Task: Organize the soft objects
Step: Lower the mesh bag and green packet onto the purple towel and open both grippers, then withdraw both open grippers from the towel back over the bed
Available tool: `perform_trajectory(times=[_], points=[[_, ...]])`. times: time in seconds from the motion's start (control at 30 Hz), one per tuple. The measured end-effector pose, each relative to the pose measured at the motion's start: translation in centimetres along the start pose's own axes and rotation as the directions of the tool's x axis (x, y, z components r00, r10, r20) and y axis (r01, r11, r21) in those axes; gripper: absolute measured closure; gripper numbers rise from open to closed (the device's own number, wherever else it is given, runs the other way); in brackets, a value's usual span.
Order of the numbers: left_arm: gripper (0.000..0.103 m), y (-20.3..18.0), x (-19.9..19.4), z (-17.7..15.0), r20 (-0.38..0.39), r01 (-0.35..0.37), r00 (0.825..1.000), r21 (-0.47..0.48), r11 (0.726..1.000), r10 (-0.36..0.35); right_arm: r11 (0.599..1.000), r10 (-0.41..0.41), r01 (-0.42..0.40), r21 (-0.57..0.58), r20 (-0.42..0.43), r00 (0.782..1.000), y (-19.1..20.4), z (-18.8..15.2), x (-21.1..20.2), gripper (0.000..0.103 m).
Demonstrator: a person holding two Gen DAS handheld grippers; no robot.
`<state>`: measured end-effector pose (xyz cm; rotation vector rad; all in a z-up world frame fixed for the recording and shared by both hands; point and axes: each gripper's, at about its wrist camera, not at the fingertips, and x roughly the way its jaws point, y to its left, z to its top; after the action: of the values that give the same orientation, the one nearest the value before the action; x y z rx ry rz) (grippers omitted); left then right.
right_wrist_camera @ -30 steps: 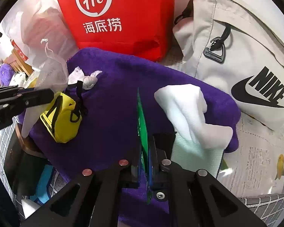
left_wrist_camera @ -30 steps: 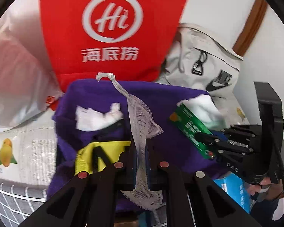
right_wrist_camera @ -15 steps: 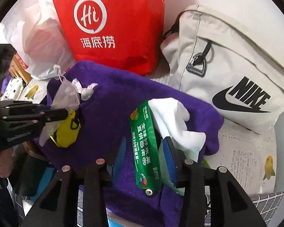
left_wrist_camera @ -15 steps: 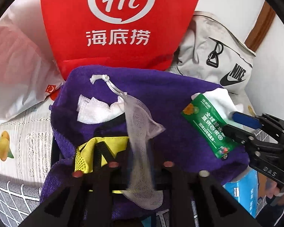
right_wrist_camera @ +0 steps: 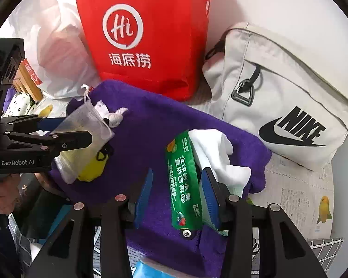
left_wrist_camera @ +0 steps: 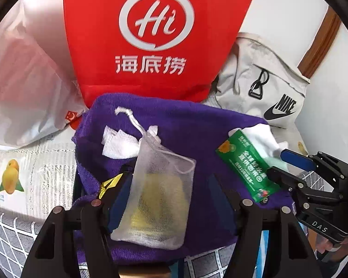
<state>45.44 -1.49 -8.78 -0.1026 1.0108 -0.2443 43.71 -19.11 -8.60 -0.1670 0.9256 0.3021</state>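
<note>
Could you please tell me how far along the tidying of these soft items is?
Done: mesh pouch and green packet seemingly rest on the purple towel. In hand: nothing; the left hand-held gripper and right hand-held gripper have just been opening, those items loose between their jaws. Remaining: white cloth, tissue and yellow pouch look unsorted.

You face a plain white wall [right_wrist_camera: 278, 4], evenly lit with daylight, with a brown wooden trim strip [left_wrist_camera: 322, 44] running up it at your right. Below lies a pale cloth printed with yellow birds [left_wrist_camera: 34, 169], and at the near edge you see a grey covering crossed by a white grid [left_wrist_camera: 9, 231].
</note>
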Motion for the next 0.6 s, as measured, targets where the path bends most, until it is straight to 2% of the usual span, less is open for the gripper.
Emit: perform_trajectory(times=[0.17,0.33,0.6], points=[[0.037,-0.6,-2.4,0.2,0.029,-0.023,0.999,0.017,1.0,0.023,1.0,-0.002,0.003,-0.017,0.031,1.0,1.1,0.1,-1.8,0.059],[0.037,-0.5,-5.0,0.2,0.062,-0.008,0.998,-0.006,1.0,0.008,1.0,0.008,-0.007,-0.01,0.055,0.998,2.4,-0.5,-3.7,0.059],[0.037,-2.4,-8.6,-0.6,0.098,0.004,0.995,0.009,1.0,-0.005,1.0,-0.005,0.005,-0.013,0.063,0.998,4.7,-4.7,-7.9,0.059]])
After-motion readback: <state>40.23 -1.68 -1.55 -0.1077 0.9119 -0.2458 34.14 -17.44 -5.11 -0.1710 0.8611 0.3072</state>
